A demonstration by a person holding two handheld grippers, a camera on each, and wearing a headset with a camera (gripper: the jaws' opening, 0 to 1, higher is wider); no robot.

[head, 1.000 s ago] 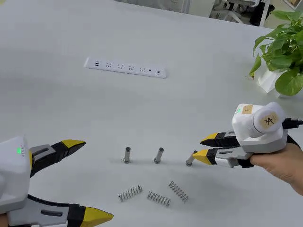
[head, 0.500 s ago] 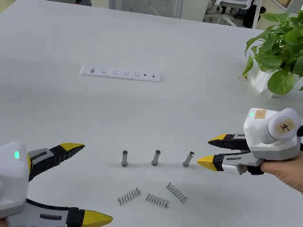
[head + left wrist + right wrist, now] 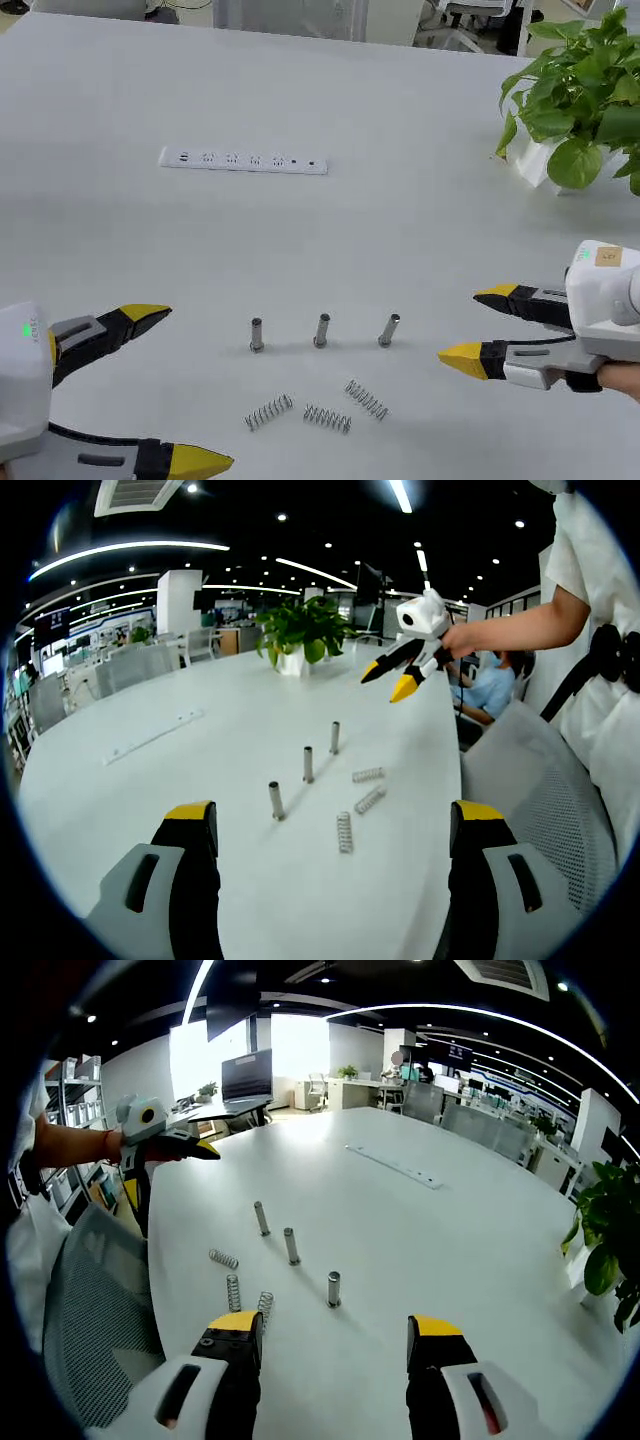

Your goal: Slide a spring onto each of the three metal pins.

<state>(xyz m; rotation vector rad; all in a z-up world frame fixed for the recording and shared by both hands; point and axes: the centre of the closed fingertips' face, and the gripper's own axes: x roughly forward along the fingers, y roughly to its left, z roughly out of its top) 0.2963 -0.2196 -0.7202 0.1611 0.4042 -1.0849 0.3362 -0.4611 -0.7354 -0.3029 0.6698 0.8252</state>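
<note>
your left gripper (image 3: pixel 172 388) and right gripper (image 3: pixel 480 323) both gape wide, holding nothing. the three pins (image 3: pixel 322 330) stand upright in a row, none wearing a spring. the three springs (image 3: pixel 327 419) lie flat just on your side of them. the right spring (image 3: pixel 366 400) lies left of your right gripper's tips and a little nearer you, so that hand looks the handier. its axis lies flat while the right pin (image 3: pixel 389 330) points up, so it likely needs tipping upright first.

Left claw (image 3: pixel 190 387), right claw (image 3: pixel 463 322), both agape
</note>
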